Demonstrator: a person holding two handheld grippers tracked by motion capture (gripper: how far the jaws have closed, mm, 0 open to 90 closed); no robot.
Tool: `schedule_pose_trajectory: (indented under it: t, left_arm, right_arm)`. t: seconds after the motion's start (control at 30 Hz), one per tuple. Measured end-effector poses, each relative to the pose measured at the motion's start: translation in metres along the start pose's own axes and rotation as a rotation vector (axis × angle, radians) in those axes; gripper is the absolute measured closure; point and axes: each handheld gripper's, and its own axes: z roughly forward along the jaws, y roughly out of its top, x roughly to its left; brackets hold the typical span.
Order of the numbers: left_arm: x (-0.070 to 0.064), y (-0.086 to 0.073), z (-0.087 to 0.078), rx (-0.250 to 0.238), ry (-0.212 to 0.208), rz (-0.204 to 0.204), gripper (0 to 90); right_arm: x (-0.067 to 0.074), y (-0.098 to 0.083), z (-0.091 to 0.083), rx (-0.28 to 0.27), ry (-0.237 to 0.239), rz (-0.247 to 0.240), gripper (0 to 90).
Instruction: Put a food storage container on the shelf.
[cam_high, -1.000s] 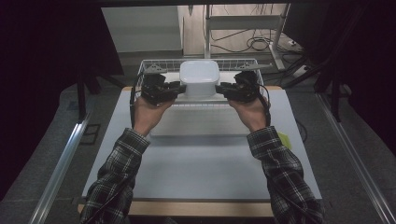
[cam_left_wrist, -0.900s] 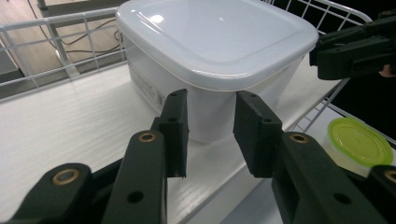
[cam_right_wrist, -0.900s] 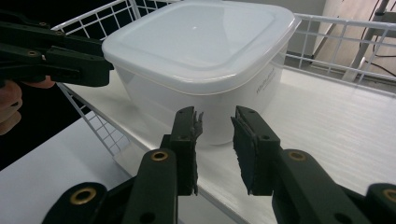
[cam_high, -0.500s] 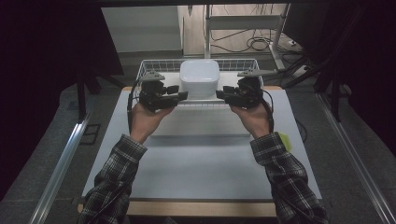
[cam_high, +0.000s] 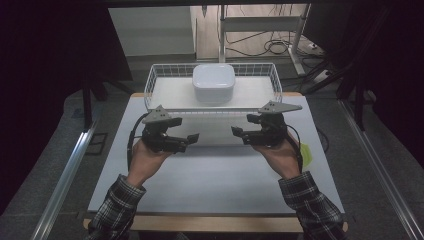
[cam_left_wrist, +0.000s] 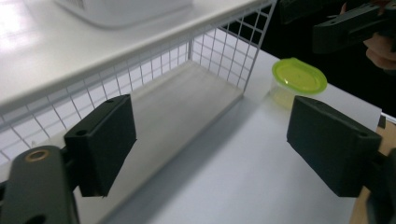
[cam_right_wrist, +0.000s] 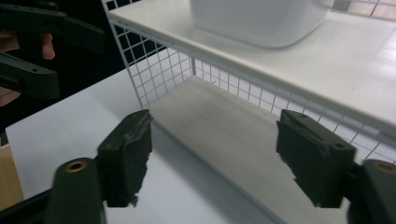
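Note:
A white rounded-square container (cam_high: 214, 82) sits at the middle of a white wire basket (cam_high: 150, 86) at the table's far end. My left gripper (cam_high: 189, 141) hovers over the white table in front of the basket, left of centre. Its jaws have just been opening, and nothing is between them (cam_left_wrist: 212, 140). My right gripper (cam_high: 239, 134) faces it from the right. Its jaws have also just been opening, and they too hold nothing (cam_right_wrist: 212, 158). The container (cam_right_wrist: 257, 18) appears just beyond the basket's wire wall (cam_right_wrist: 159, 70).
A small clear tub with a yellow-green lid (cam_left_wrist: 299, 74) stands near the table's right edge (cam_high: 306, 152), behind my right hand. The white tabletop (cam_high: 215, 180) stretches between my forearms. Dark floor, metal rails and cables surround the table.
Both grippers were at the container's sides in the basket. They have come away toward the person and lower, and their jaws now stand wider. The container stays in the basket.

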Motion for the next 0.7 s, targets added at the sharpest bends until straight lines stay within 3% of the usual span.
schedule_pose_trajectory:
  t: [0.27, 0.57, 0.7]
  left_arm:
    - [-0.015, -0.028, -0.006, 0.016, 0.040, 0.051, 6.2]
    - [-0.014, -0.064, -0.003, 0.057, 0.050, 0.014, 4.4]
    - [-0.008, -0.083, -0.001, 0.055, 0.028, 0.010, 4.5]
  right_arm:
    - [0.011, -0.029, -0.005, 0.011, -0.001, -0.029, 13.7]
    - [0.011, -0.065, -0.004, 0.052, 0.017, -0.021, 5.6]
    - [0.010, -0.080, -0.004, 0.070, 0.015, -0.013, 4.7]
